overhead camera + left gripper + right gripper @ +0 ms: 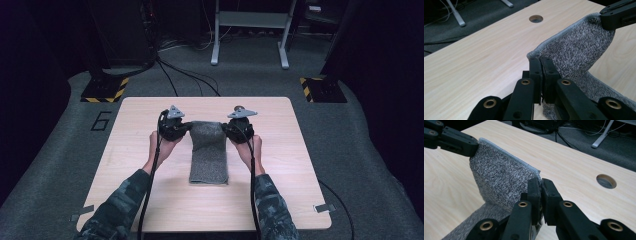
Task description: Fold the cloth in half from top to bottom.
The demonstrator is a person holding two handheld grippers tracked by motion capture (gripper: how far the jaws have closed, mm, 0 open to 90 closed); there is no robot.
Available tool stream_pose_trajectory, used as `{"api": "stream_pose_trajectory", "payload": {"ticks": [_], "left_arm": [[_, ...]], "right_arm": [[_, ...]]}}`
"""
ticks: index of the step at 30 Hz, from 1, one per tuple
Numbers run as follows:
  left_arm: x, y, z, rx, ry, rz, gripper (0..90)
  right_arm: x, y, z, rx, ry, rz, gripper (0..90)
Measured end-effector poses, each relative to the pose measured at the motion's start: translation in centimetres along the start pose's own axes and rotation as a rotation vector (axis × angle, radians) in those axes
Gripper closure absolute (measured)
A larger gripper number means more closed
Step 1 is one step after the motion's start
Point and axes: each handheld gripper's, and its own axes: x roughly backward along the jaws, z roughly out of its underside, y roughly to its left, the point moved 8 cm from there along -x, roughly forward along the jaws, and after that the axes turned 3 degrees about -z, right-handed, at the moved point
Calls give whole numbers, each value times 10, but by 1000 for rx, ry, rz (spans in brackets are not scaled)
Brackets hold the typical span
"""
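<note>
A grey knitted cloth (208, 155) lies as a folded strip down the middle of the wooden table (135, 150). Its far end is lifted off the surface. My left gripper (186, 128) is shut on the far left corner of the cloth (571, 50), the jaws pinching the hemmed edge (540, 60). My right gripper (226, 129) is shut on the far right corner of the cloth (501, 180), jaws closed on the hem (539, 181). In each gripper view the other gripper's jaws hold the opposite corner (617, 15) (454, 141). The lifted part hangs taut between them.
A round hole (536, 18) (606, 181) is cut in the tabletop near the far edge. Beyond the table stand a white metal frame (250, 30) and cables on the grey carpet. Yellow-black striped bases (105, 90) sit at either far corner.
</note>
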Motion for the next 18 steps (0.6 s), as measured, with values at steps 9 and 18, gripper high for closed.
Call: {"api": "stream_pose_trajectory", "payload": {"ticks": [9,18], "left_arm": [[5,-11,22,-20,27,31,876],[5,-27,44,-24,56,74,871]], "right_arm": [[7,16,23,4,9,-21,857],[13,29,52,19,37,-35,854]]}}
